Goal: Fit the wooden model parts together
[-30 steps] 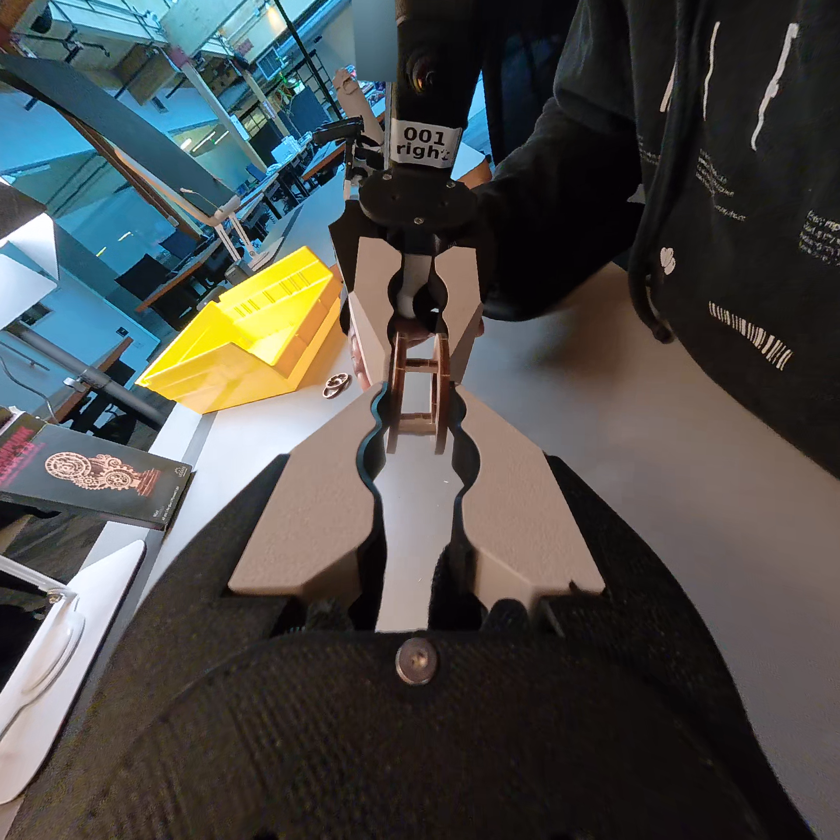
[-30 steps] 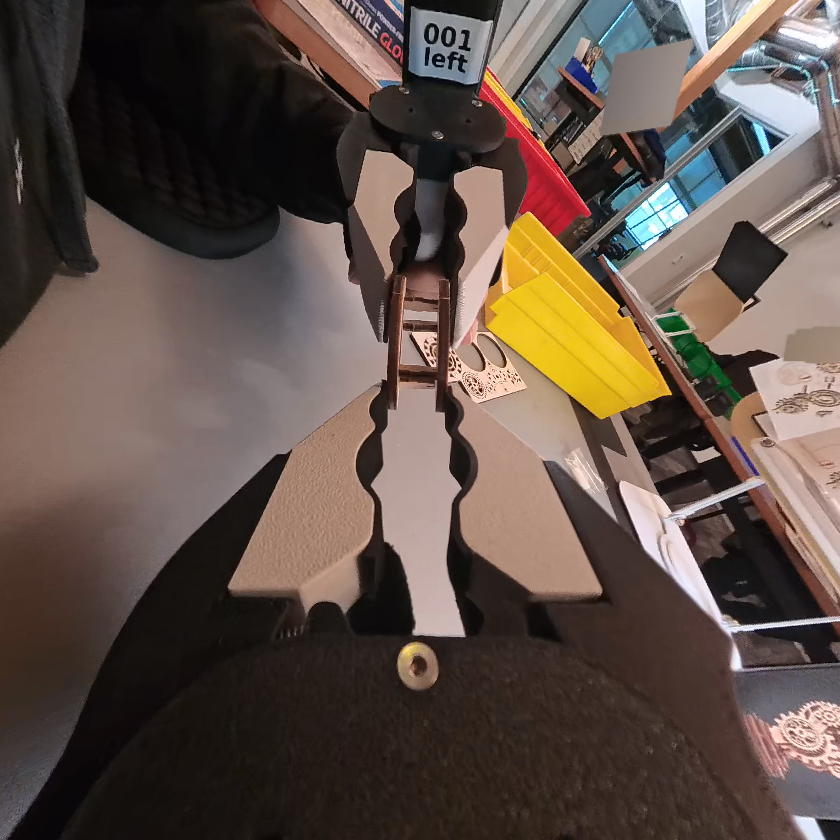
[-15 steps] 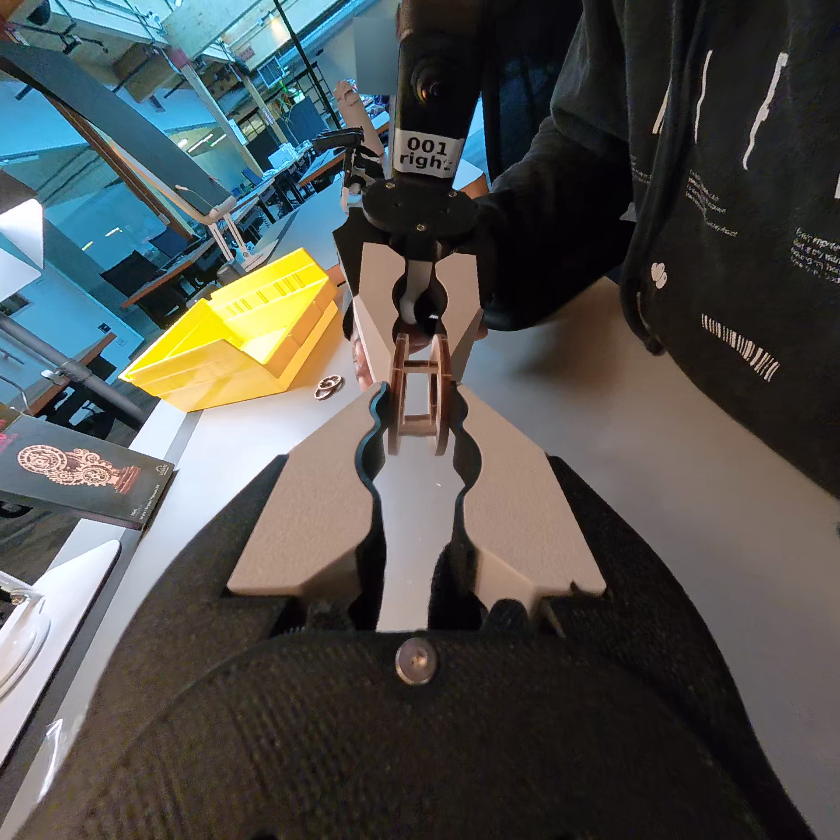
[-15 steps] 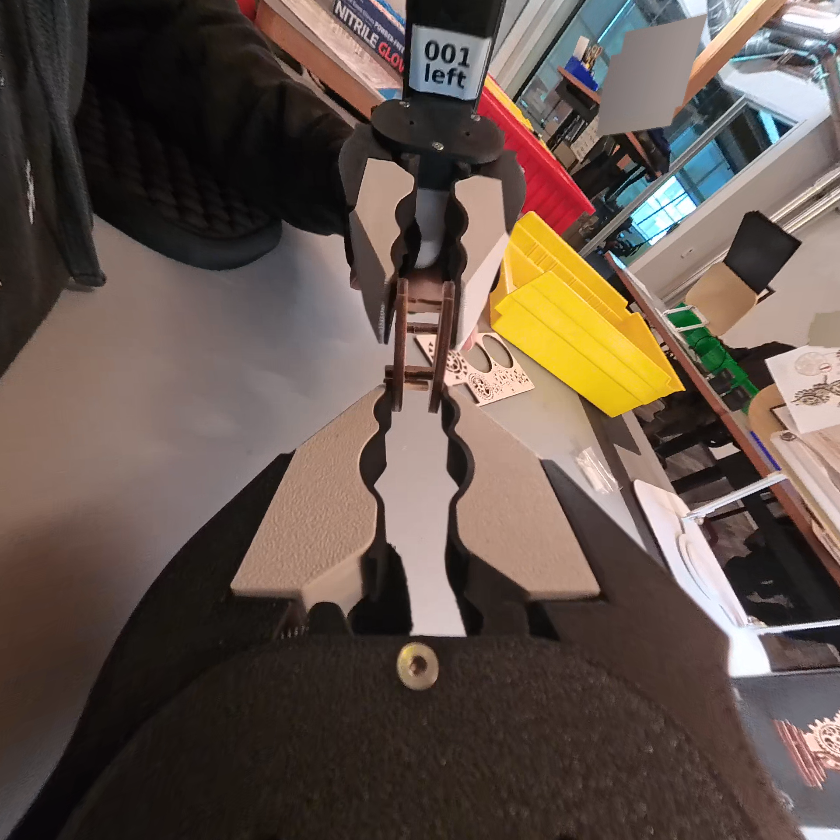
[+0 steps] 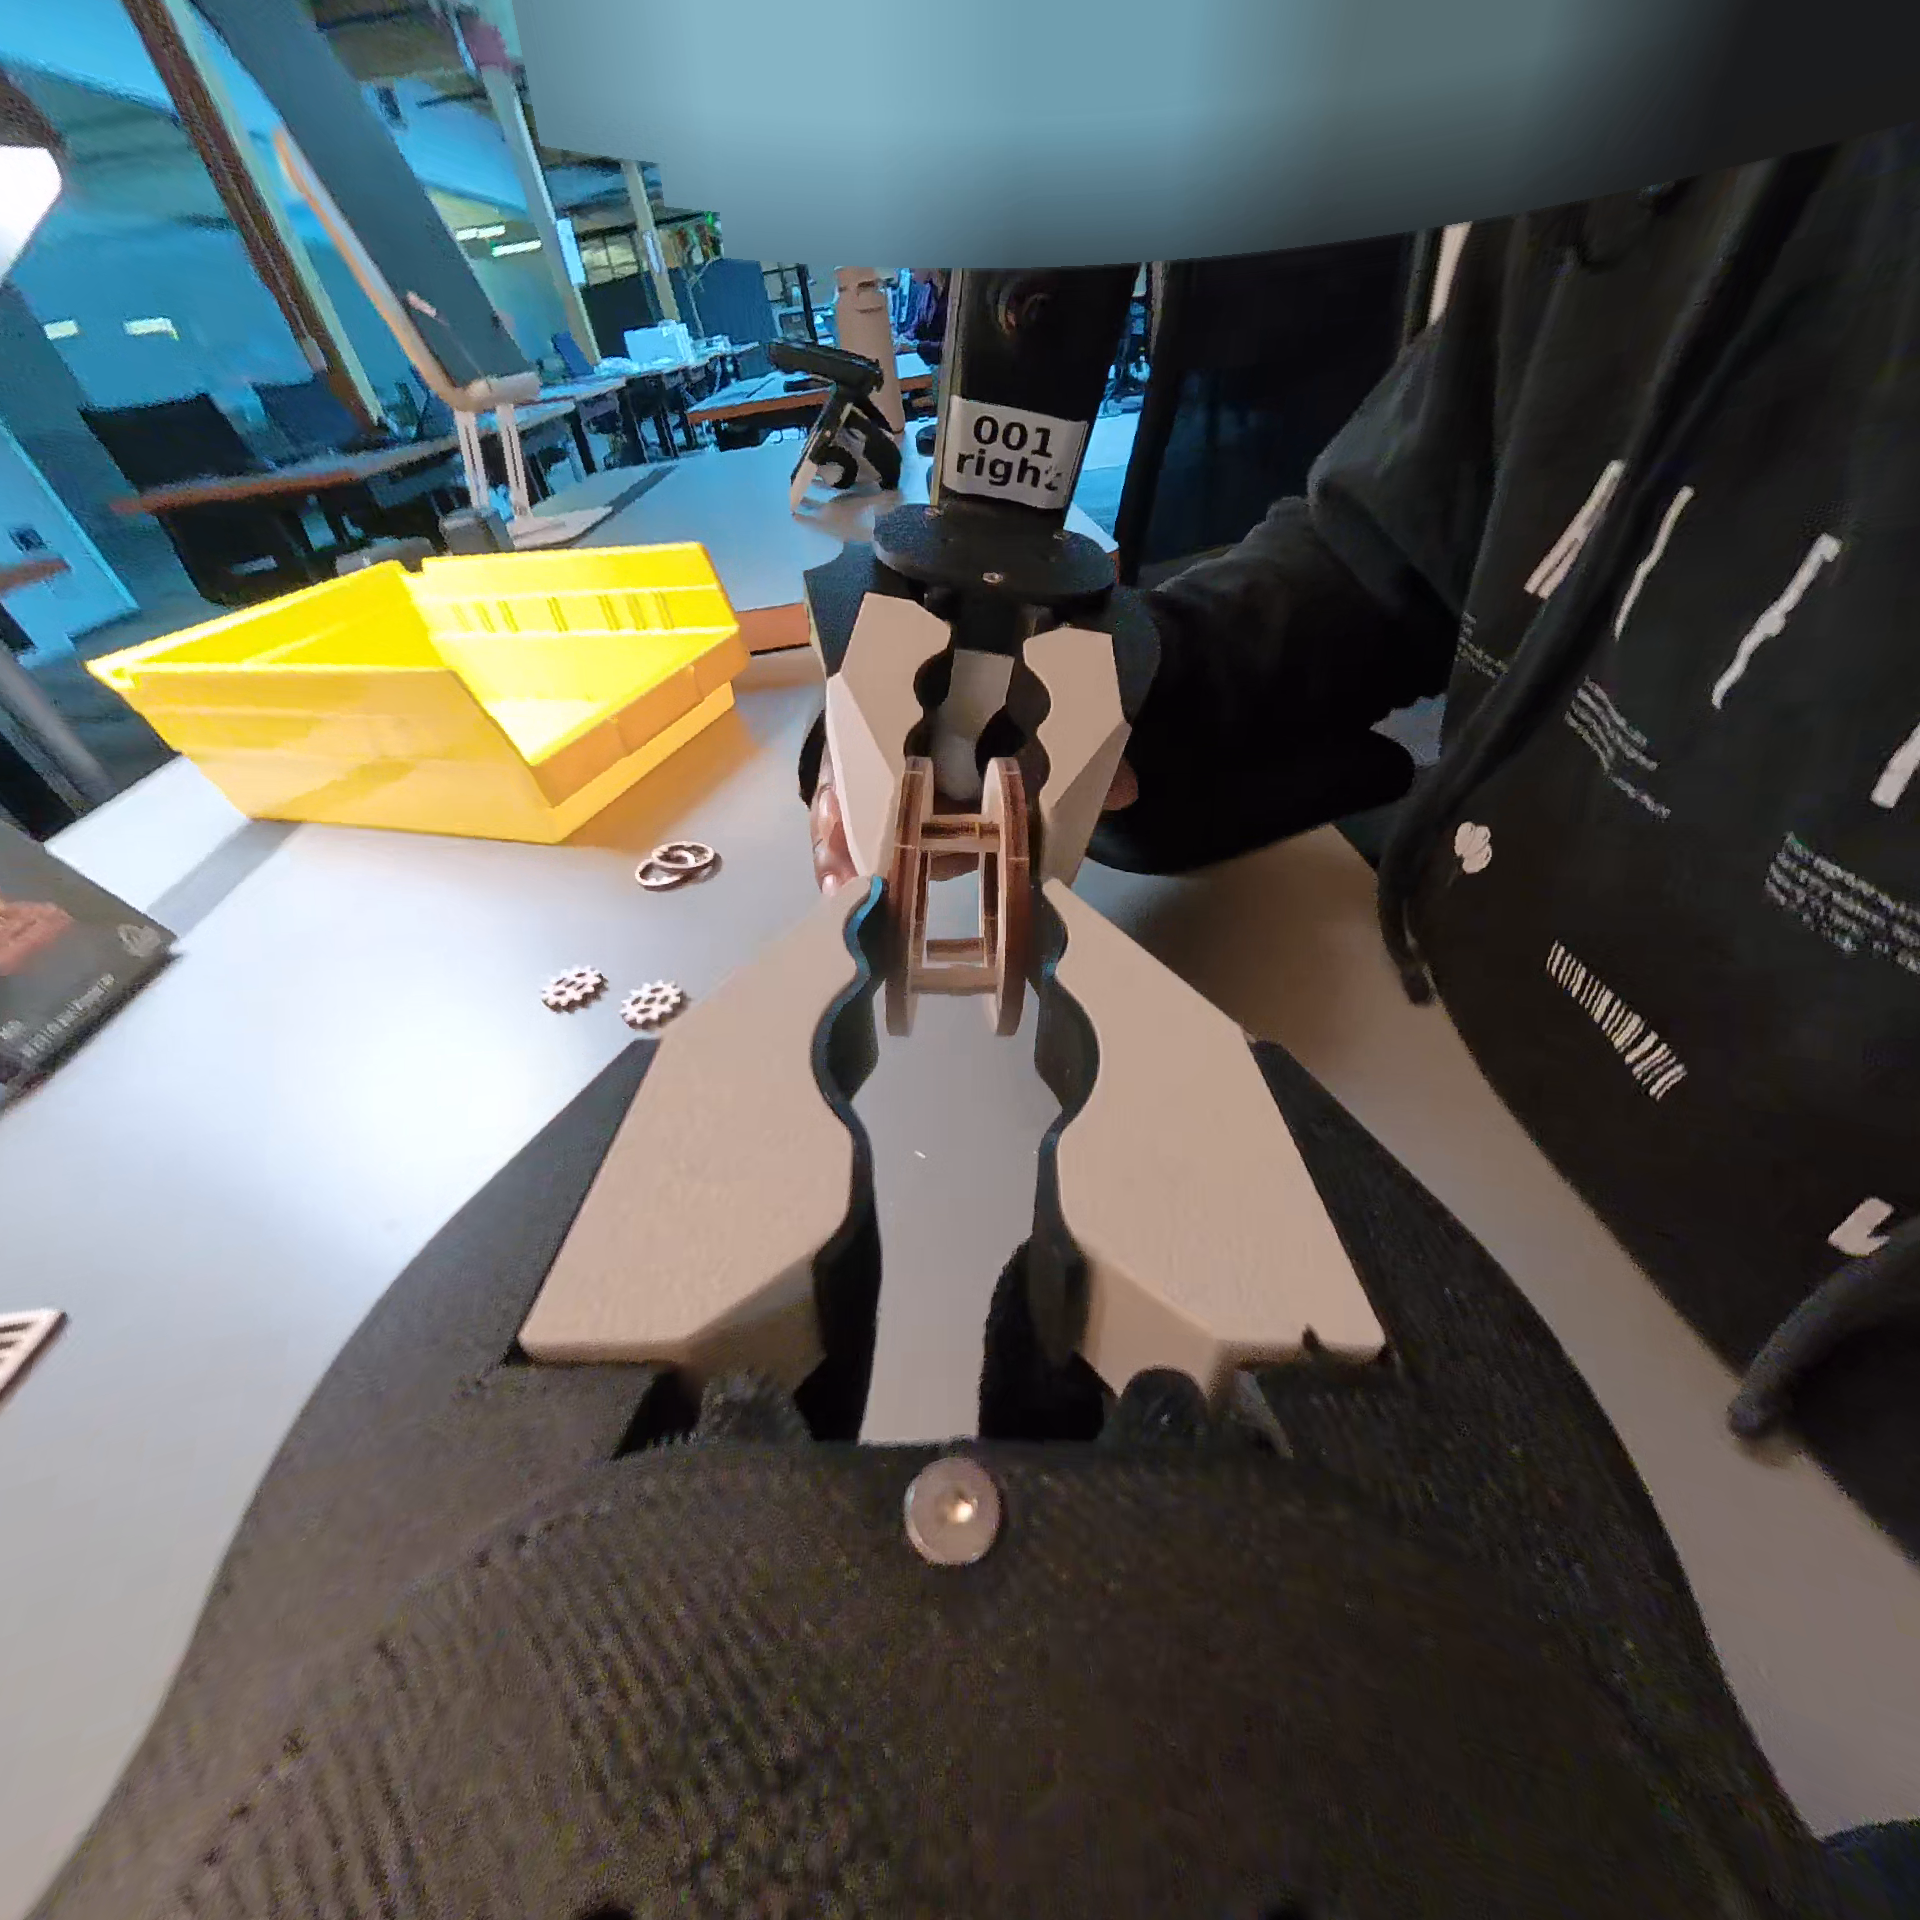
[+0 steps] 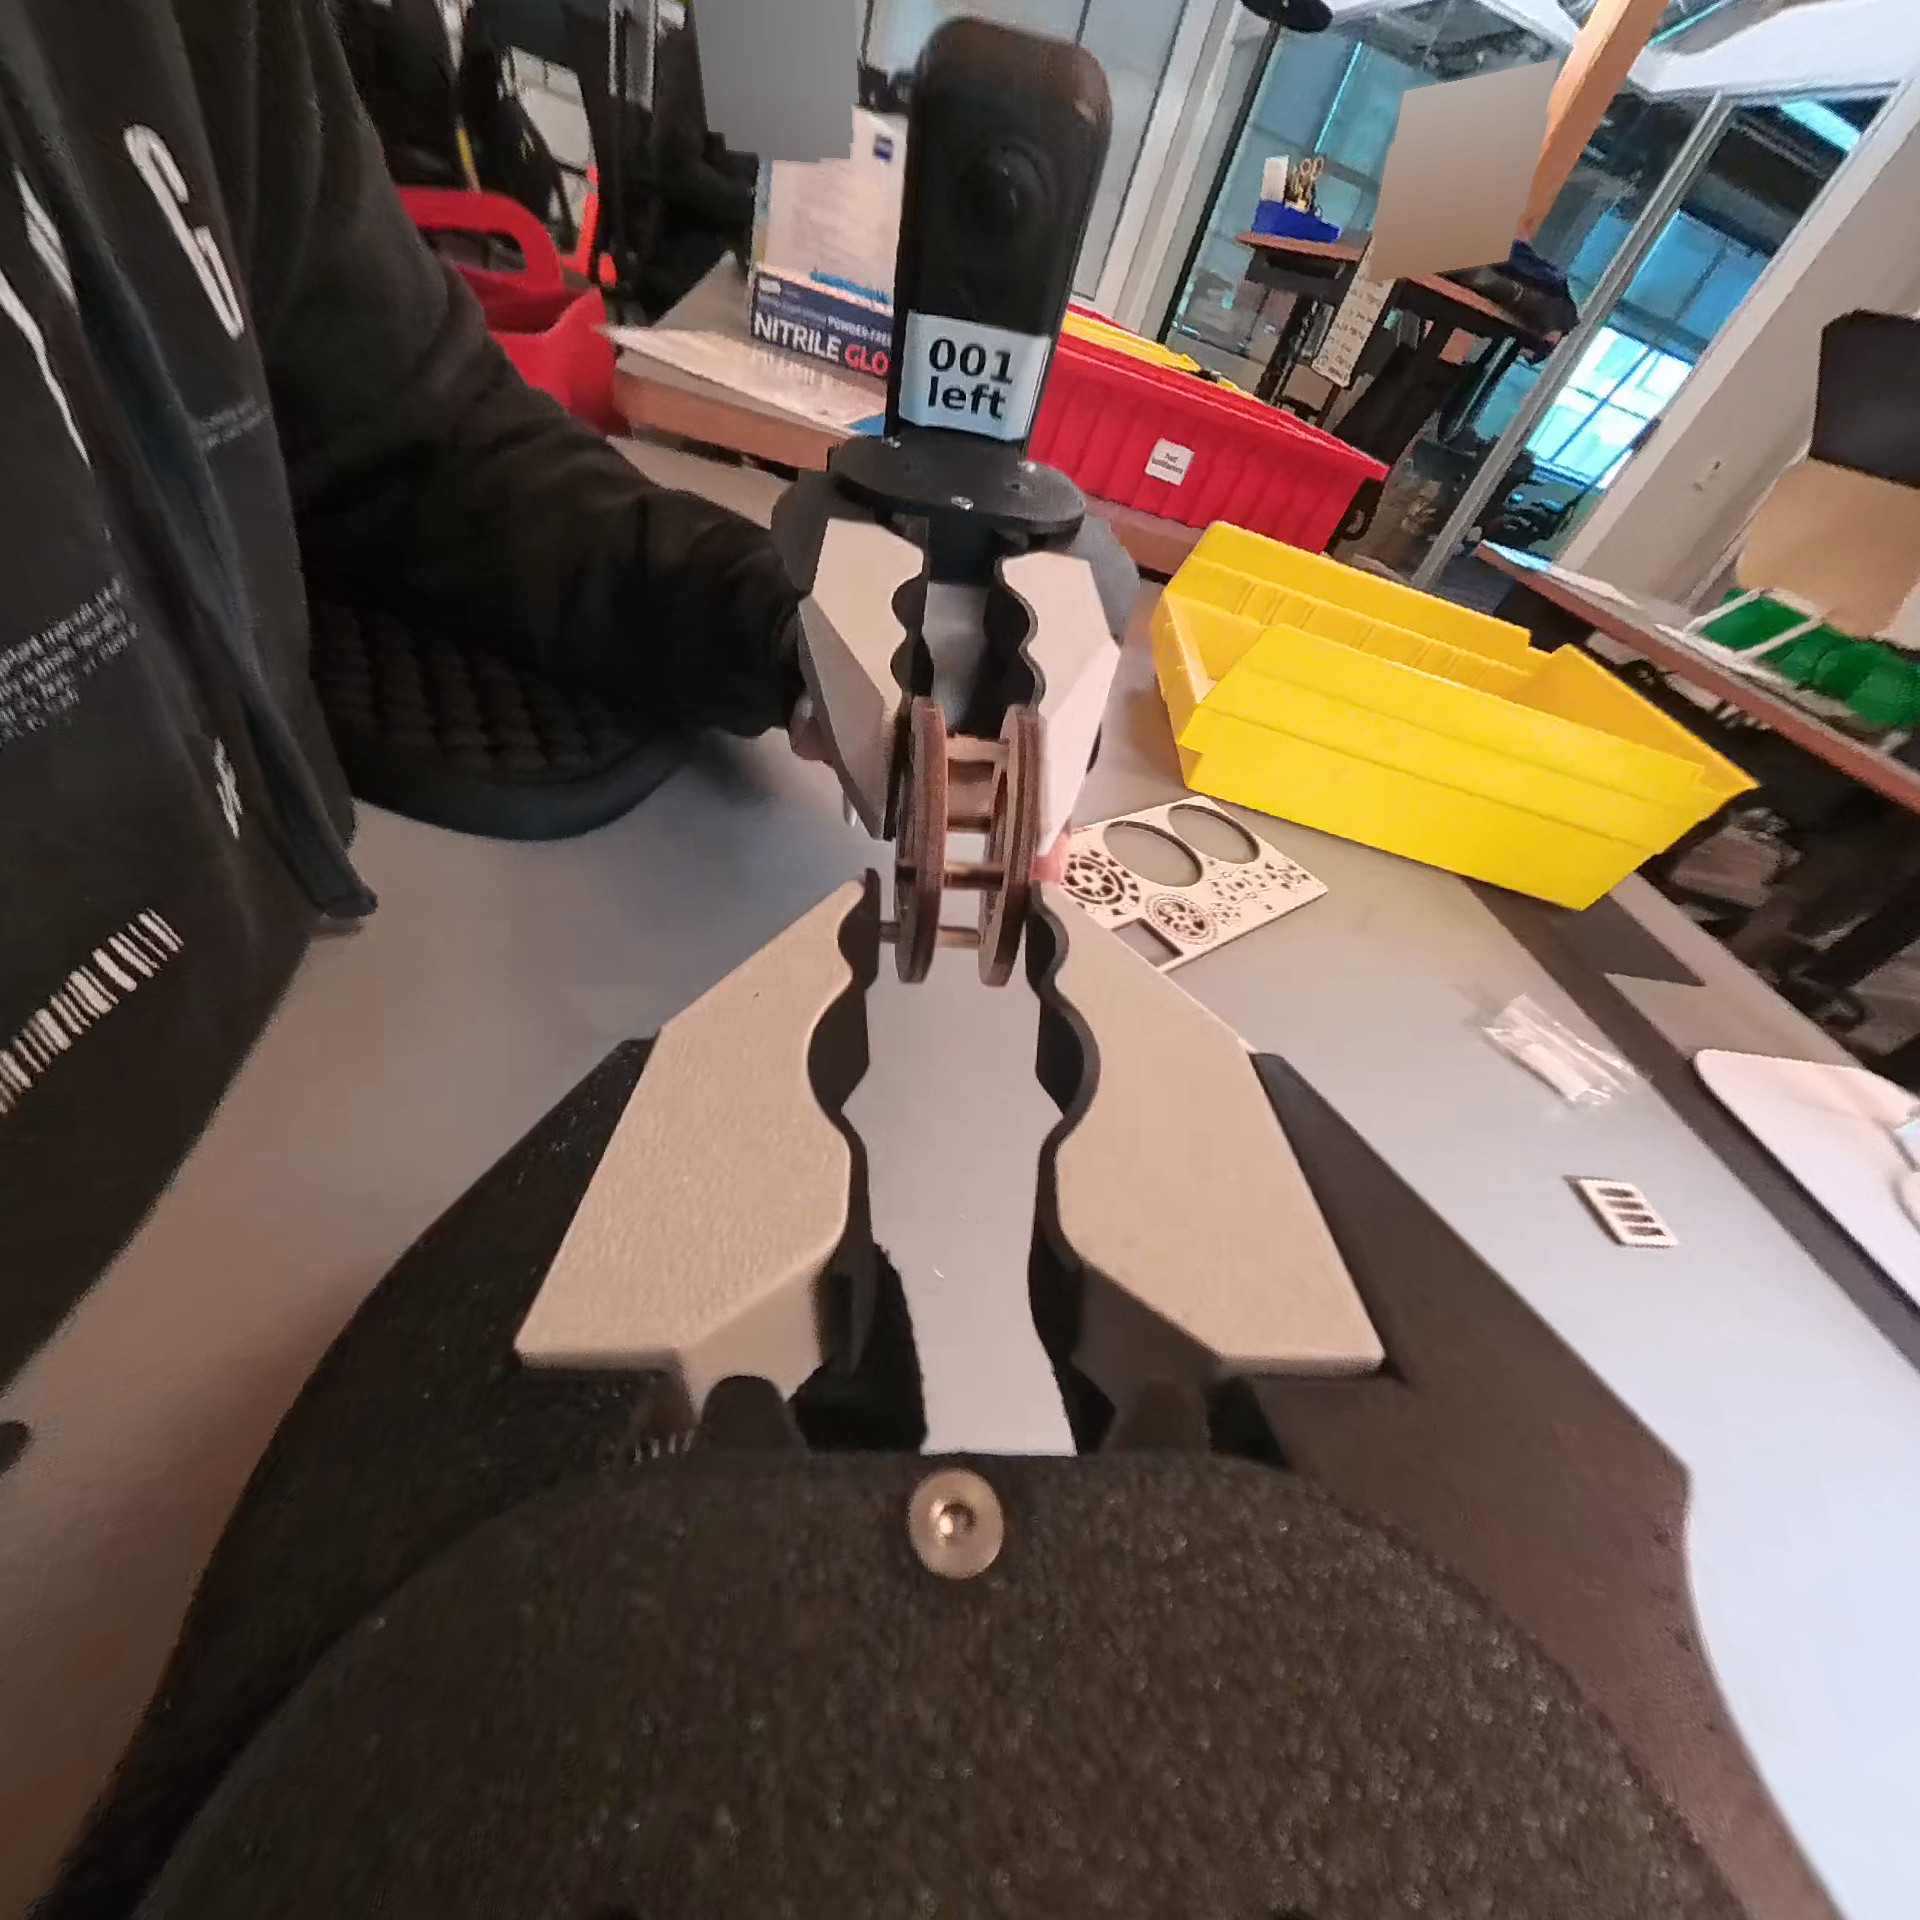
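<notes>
One wooden spool [image 5: 958,894], two discs joined by rungs, hangs above the table [image 5: 312,1091], pinched at opposite ends by the left gripper [image 5: 951,940] and right gripper [image 6: 951,935], near two gears [image 5: 613,995], two rings [image 5: 677,864] and one yellow bin [image 5: 436,696].

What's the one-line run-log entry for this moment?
left gripper: shut on wooden wheel assembly | right gripper: shut on same assembly | assembly: held above grey table | loose gears: on table

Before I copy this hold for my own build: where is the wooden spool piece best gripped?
Judging by its shape, grip the wooden spool across the flat outer faces of its two discs, coming from either end as the left gripper and right gripper do; the thin rungs look fragile.
</notes>
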Action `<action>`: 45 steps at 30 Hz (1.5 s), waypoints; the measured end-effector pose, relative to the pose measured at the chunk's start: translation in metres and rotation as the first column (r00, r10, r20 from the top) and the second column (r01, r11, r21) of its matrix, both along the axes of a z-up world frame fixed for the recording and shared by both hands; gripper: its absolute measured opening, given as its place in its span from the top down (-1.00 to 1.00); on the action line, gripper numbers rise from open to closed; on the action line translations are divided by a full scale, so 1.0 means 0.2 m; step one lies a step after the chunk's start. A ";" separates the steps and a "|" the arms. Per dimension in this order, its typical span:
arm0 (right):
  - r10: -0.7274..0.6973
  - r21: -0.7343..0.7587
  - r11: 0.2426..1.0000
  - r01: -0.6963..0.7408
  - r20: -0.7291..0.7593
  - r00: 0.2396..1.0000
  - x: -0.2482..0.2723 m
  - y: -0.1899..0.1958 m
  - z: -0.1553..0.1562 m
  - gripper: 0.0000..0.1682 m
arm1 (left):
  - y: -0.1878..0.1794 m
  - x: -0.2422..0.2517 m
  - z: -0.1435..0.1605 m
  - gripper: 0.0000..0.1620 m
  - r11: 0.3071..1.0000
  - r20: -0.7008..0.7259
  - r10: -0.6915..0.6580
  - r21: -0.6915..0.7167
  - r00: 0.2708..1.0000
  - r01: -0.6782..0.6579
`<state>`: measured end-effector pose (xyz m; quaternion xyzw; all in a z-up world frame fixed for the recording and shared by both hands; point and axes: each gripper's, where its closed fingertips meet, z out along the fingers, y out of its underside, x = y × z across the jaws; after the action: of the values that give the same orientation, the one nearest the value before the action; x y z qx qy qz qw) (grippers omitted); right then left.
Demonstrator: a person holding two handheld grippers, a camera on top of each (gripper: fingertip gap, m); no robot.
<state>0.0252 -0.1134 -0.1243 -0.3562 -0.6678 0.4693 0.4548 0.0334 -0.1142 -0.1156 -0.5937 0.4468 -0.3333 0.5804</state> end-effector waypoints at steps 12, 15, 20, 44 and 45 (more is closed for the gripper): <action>0.060 -0.085 0.994 -0.061 -0.020 0.998 0.01 -0.04 0.05 0.76 | -0.03 0.02 0.00 0.70 0.994 0.042 -0.056 -0.091 0.998 0.060; 0.064 -0.089 0.994 -0.065 -0.016 0.998 0.01 -0.04 0.05 0.77 | -0.03 0.02 -0.01 0.70 0.996 0.029 -0.057 -0.074 0.998 0.059; 0.077 -0.117 0.990 -0.077 -0.011 0.997 0.02 -0.04 0.05 0.77 | -0.03 0.03 -0.01 0.70 0.997 0.005 -0.050 -0.062 0.999 0.051; 0.011 -0.086 0.996 -0.008 0.033 0.999 0.00 0.01 -0.02 0.77 | 0.01 0.02 -0.07 0.71 0.993 -0.039 0.002 -0.121 0.999 -0.007; 0.006 -0.087 0.996 -0.003 0.035 0.999 0.00 0.01 -0.02 0.76 | 0.01 0.02 -0.07 0.71 0.992 -0.038 0.002 -0.129 0.999 -0.006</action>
<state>0.0245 -0.1107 -0.1283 -0.3823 -0.6556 0.4927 0.4259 0.0378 -0.1112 -0.1301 -0.6371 0.4339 -0.3491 0.5329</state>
